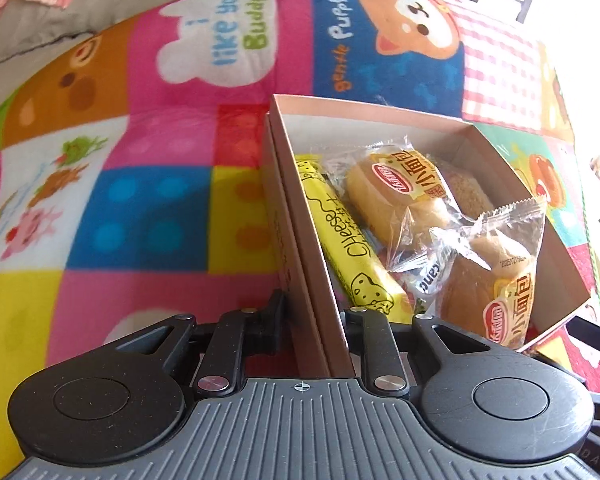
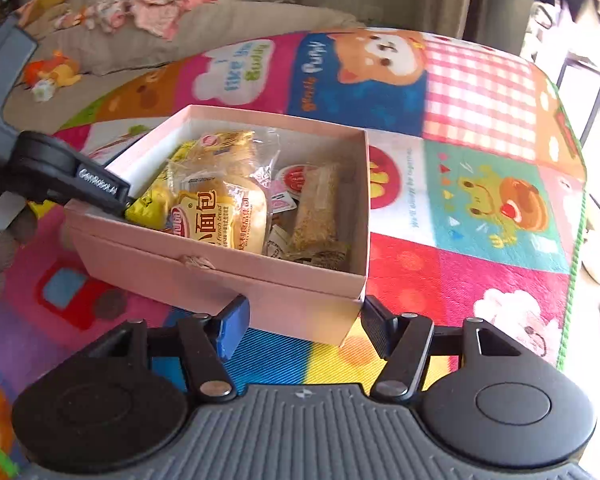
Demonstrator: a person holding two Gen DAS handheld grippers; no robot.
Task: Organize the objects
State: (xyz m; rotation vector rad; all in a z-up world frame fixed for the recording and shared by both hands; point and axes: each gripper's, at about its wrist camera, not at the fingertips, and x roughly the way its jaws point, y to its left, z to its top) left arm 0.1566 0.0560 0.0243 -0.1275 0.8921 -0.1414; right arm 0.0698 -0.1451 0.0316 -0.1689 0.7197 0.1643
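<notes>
An open pink cardboard box (image 2: 220, 276) sits on a colourful patchwork blanket (image 2: 480, 200). It holds wrapped small breads (image 2: 220, 216), a yellow cheese stick pack (image 1: 352, 248), a sesame bar (image 2: 318, 208) and small packets. My left gripper (image 1: 312, 320) is shut on the box's left wall (image 1: 300, 216), one finger outside and one inside. It also shows in the right wrist view (image 2: 100, 196) at the box's left end. My right gripper (image 2: 304, 324) is open, its fingers on either side of the box's near right corner, and holds nothing.
The blanket (image 1: 140, 200) covers a table whose right edge (image 2: 572, 240) is close to the box. A beige sofa (image 2: 180, 40) with baby clothes (image 2: 140, 12) and a toy (image 2: 52, 72) lies behind.
</notes>
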